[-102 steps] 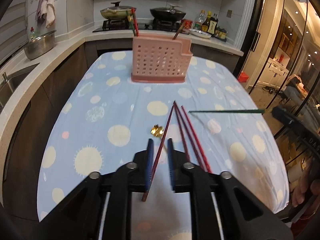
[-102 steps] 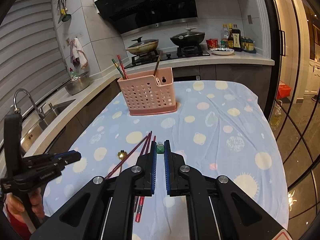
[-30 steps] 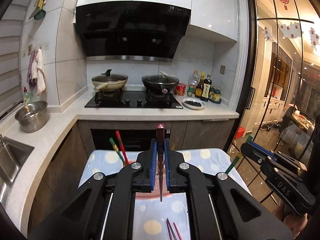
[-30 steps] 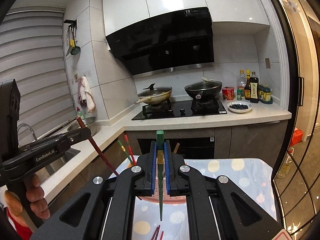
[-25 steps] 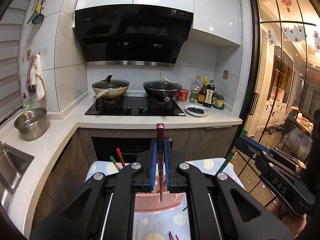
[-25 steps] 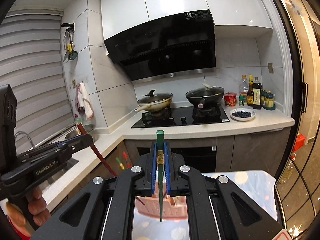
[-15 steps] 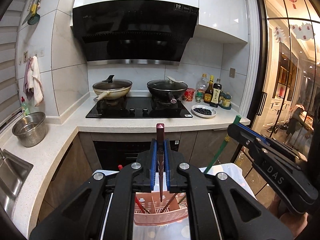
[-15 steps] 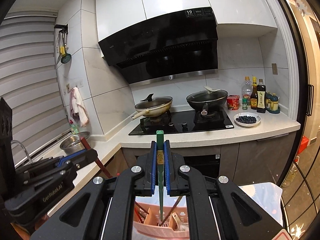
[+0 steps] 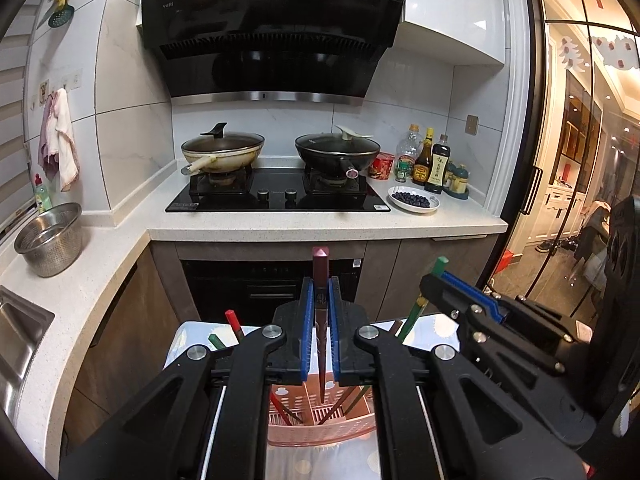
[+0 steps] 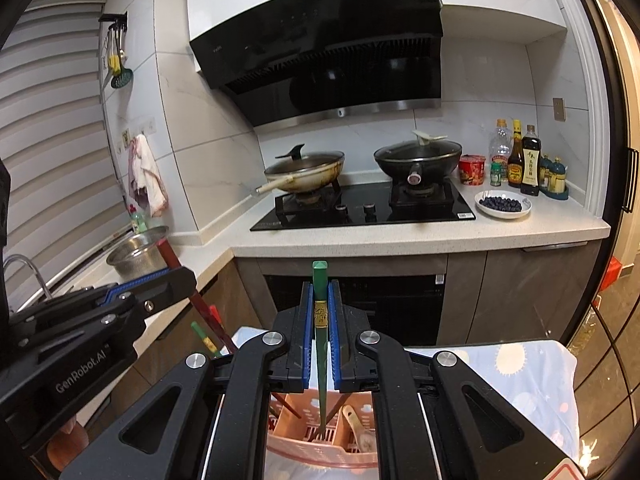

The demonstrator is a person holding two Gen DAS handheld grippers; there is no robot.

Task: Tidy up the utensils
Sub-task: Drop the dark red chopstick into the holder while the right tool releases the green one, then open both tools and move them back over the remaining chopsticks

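Observation:
My left gripper is shut on a dark red chopstick, held upright with its tip down inside the pink perforated utensil holder. My right gripper is shut on a green chopstick, also upright, its tip inside the same holder. The right gripper also shows in the left wrist view, the left gripper in the right wrist view. Other red and green chopsticks stand in the holder, and a spoon handle.
The holder stands on a table with a blue dotted cloth. Behind is a counter with a hob, two covered pans, bottles, a plate of berries, a steel bowl and a sink.
Both grippers have come closer to the holder and lower, each with its chopstick upright. The chopstick tips now reach into the holder's compartments.

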